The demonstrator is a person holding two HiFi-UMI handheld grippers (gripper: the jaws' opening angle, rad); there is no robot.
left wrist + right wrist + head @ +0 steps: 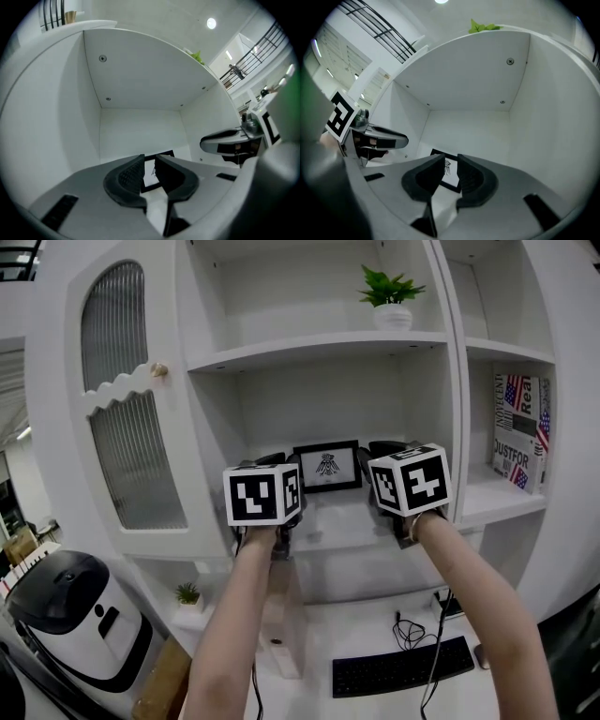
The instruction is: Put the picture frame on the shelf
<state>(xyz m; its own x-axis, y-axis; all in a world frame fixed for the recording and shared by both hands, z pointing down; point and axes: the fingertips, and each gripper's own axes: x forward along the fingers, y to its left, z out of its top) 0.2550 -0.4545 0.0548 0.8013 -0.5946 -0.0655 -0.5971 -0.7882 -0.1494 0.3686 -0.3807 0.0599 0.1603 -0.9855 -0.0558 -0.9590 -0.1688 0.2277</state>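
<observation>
Nearest to the camera are the person's left forearm (230,615) and right forearm (478,601), both reaching toward the picture frame (327,466). The left gripper (278,468) is just in front of the frame's left edge, and the right gripper (386,454) is just in front of its right edge. Both grippers point level at the frame.

In the left gripper view the two dark fingers (124,178) stand a little apart with a narrow gap. Nothing is gripped. The frame is seen only through this gap, farther back. In the right gripper view the fingers (473,180) are also apart by a small gap. They hold nothing, and the frame again shows behind them.

The frame stands upright on the white shelf (342,519), near the back wall of its compartment and facing outward. It has a black border and a small dark drawing on white.

One level above the frame, to its right, is a potted plant (392,298). In the next compartment to the right of the frame stand some books (520,432). To the left of the frame is a cabinet door (127,427) with ribbed glass. Well below the frame lies a black keyboard (403,667).
</observation>
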